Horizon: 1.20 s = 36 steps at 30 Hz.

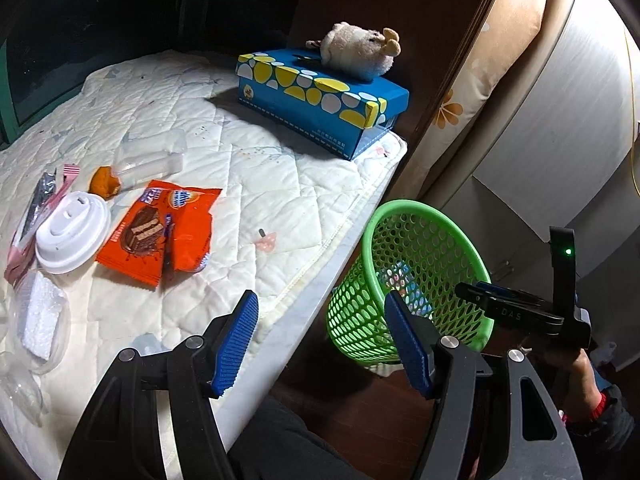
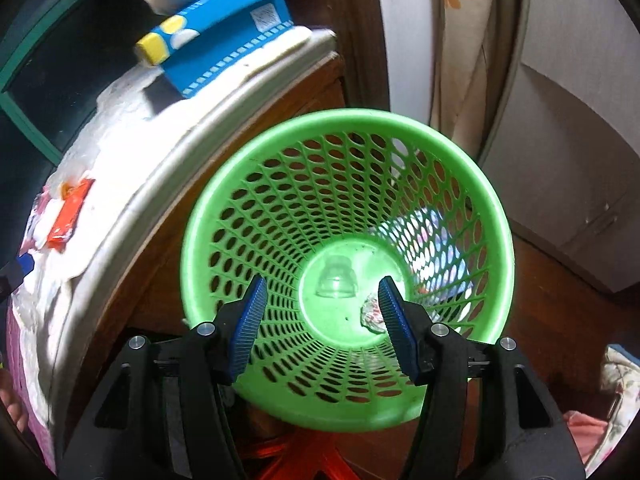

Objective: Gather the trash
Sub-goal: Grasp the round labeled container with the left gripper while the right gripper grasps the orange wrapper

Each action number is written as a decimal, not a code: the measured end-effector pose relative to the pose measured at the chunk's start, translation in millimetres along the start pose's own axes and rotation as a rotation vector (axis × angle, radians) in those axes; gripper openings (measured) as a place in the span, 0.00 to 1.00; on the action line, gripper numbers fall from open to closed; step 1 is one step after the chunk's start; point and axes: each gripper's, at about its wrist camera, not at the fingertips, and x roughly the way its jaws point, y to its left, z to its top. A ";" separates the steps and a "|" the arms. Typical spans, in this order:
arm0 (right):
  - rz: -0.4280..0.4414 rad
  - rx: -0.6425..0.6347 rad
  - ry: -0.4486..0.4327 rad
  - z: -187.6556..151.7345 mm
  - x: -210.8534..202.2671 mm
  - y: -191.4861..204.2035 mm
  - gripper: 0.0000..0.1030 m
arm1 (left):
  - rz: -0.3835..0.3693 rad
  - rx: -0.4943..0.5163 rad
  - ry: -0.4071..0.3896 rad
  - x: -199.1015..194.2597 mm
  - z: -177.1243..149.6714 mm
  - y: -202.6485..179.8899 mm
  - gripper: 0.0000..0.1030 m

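Observation:
A green mesh basket (image 1: 412,280) stands on the floor beside the mattress (image 1: 248,208). In the right wrist view the basket (image 2: 348,128) holds a clear plastic cup (image 2: 335,278), a crumpled foil piece (image 2: 370,314) and a printed wrapper (image 2: 434,240). On the mattress lie an orange wafer wrapper (image 1: 160,232), a white cup lid (image 1: 72,232), an orange scrap (image 1: 104,182), a clear tray (image 1: 150,162), pink wrappers (image 1: 36,216) and white foam (image 1: 42,316). My left gripper (image 1: 320,344) is open and empty at the mattress edge. My right gripper (image 2: 322,320) is open and empty above the basket mouth.
A blue tissue box (image 1: 320,100) with a plush toy (image 1: 360,50) on it sits at the mattress's far corner. A wooden bed frame (image 2: 168,264), a flowered curtain (image 1: 460,108) and grey cabinets (image 1: 560,140) surround the basket.

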 end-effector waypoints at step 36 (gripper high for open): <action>0.253 -0.312 -0.106 -14.8 -43.3 209.2 0.68 | 0.320 -0.354 -0.099 -104.3 -83.7 212.9 0.84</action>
